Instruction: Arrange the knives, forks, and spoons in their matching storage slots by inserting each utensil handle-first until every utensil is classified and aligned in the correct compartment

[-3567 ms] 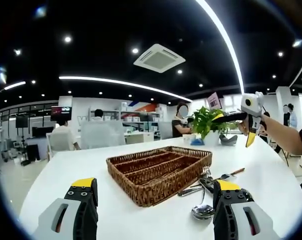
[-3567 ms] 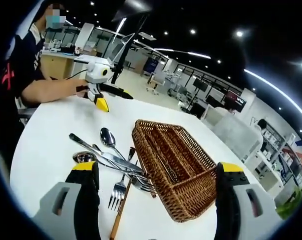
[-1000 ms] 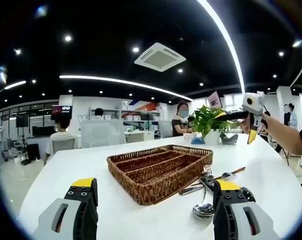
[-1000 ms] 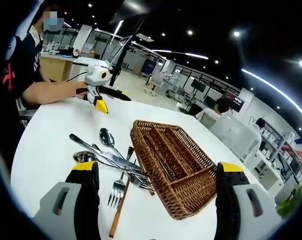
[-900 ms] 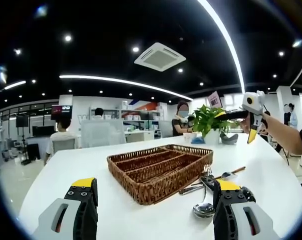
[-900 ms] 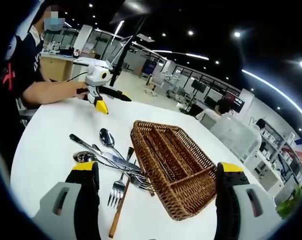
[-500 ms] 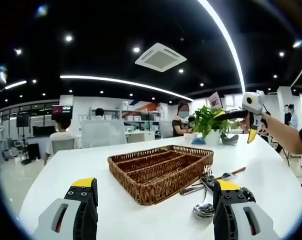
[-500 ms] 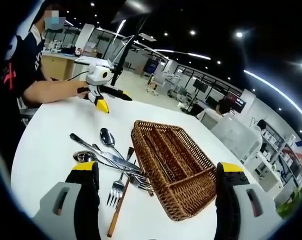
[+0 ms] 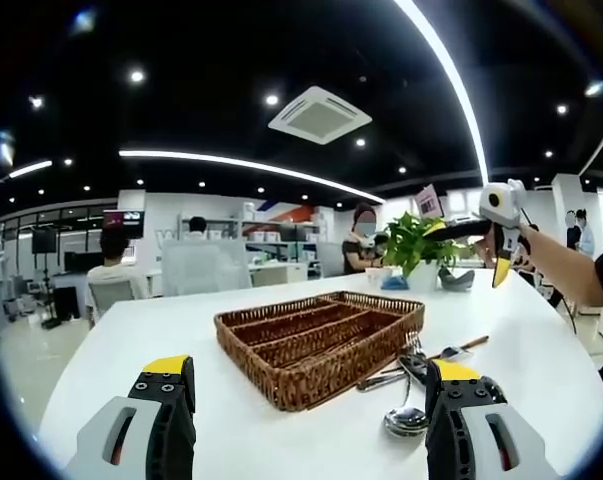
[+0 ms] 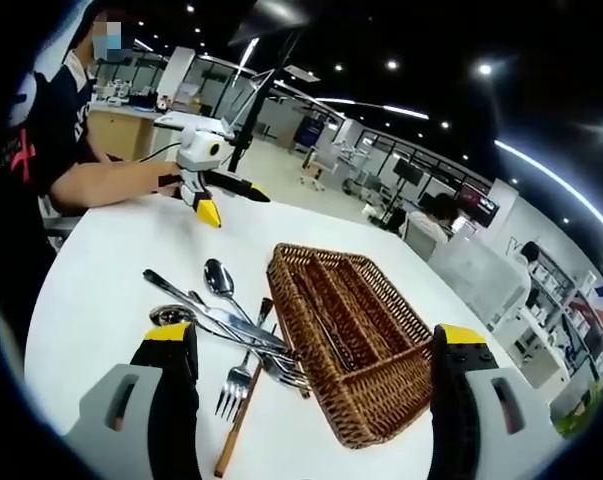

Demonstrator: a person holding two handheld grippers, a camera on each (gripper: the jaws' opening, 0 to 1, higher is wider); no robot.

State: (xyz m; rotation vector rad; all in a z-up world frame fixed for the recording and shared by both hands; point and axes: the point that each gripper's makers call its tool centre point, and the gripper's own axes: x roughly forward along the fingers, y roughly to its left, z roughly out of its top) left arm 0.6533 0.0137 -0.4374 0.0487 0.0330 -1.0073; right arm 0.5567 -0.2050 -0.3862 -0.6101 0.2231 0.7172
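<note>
A woven brown wicker tray (image 10: 356,345), rectangular and split lengthwise into narrow slots, sits near the middle of the smooth white bench (image 10: 101,270). Its slots look bare of utensils. Just beside its long side lies a crossed heap of cutlery (image 10: 231,325): shiny metal spoons (image 10: 219,280), a fork (image 10: 236,383) and a brown wood-handled piece (image 10: 237,425), some touching the wicker wall. In the left gripper view the same tray (image 9: 316,340) stands ahead with the heap (image 9: 411,385) to its right. The left claw (image 9: 306,425) gapes wide, holding nothing; the right claw (image 10: 311,400) likewise.
</note>
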